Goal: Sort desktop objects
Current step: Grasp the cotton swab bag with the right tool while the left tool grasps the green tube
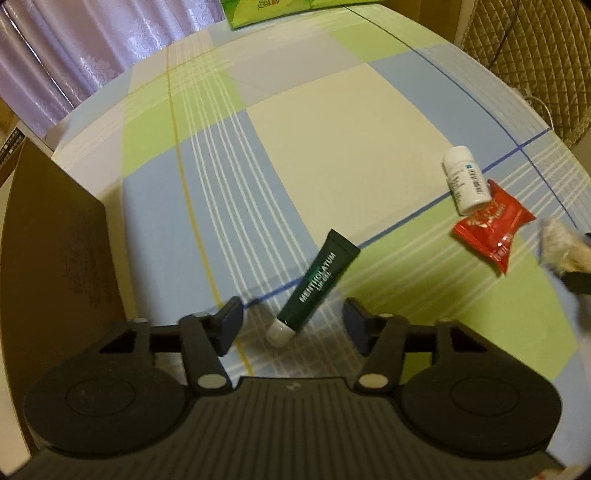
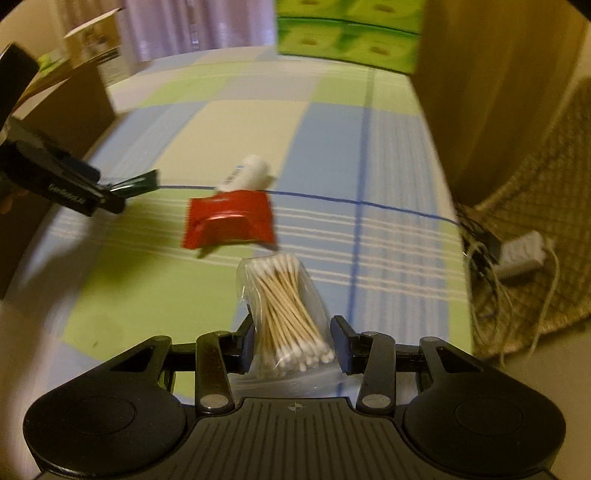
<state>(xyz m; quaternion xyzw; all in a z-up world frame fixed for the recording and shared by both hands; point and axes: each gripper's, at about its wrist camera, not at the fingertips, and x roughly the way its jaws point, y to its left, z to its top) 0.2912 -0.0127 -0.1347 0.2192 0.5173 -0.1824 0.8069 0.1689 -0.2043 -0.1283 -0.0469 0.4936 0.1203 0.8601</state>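
Observation:
In the left wrist view a dark green lip gel tube [image 1: 319,280] with a white cap lies on the checked tablecloth [image 1: 332,129]. Its cap end sits between the wide-apart fingers of my open left gripper [image 1: 293,321], touching neither. A white pill bottle [image 1: 465,181] lies on its side against a red snack packet [image 1: 491,229] at the right. In the right wrist view my right gripper [image 2: 294,343] is shut on a clear bag of cotton swabs [image 2: 288,302]. Beyond it are the red packet [image 2: 229,221] and the bottle [image 2: 245,173]. The left gripper [image 2: 110,192] is at the far left by the tube [image 2: 138,182].
A brown cardboard box [image 1: 55,240] stands at the table's left side. A green tissue pack [image 2: 347,33] sits at the far edge. Off the right edge, a power strip with cables [image 2: 521,254] lies on a quilted surface.

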